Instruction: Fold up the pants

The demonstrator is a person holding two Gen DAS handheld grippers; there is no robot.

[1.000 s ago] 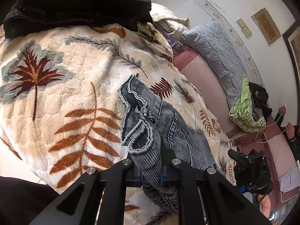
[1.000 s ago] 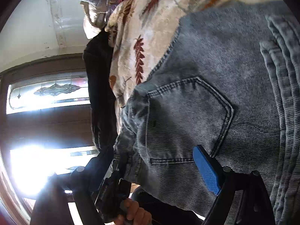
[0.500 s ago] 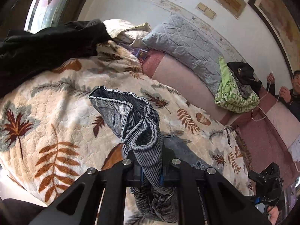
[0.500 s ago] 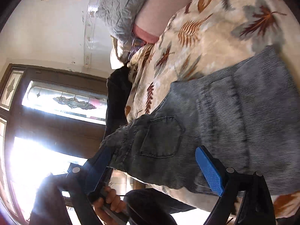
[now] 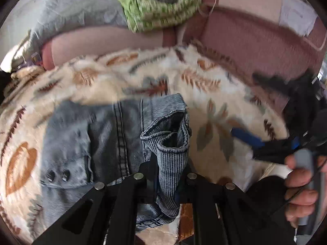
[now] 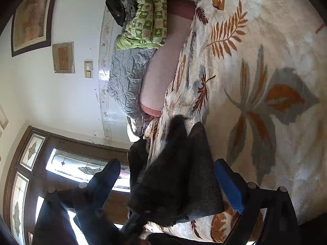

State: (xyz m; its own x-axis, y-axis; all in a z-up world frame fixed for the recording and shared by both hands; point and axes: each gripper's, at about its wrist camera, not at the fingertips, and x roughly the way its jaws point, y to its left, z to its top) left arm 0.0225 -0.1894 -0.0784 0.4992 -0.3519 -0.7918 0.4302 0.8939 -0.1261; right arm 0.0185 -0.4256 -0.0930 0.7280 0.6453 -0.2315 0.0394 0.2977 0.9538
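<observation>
While the left wrist view is smeared by blur, it shows the left tongs (image 5: 166,173) clamped together on a bunched hem of the grey-blue corduroy pants (image 5: 98,143), whose cuff stands up between the black fingers. The remaining part of the pants lies spread on the leaf-patterned blanket (image 5: 204,94) to the left of the tongs, its seat and stitched seams facing up. Beyond the blanket lie a pink sheet (image 5: 245,40), a grey quilt (image 5: 81,12) and a green patterned bundle (image 5: 155,10). At the right edge of this view a hand (image 5: 300,192) grips the handle of the right tongs, hovering above the blanket beside the pants. From the right wrist view, the right tongs (image 6: 169,183) stand wide apart, pressing on nothing; a dark fold of cloth (image 6: 179,173) lies on the blanket (image 6: 276,61) in the gap between the black finger and the blue pad, though whether it touches either I cannot tell. Past the blanket's far edge sit the same quilt, the green bundle and a stained-glass window (image 6: 81,169).
</observation>
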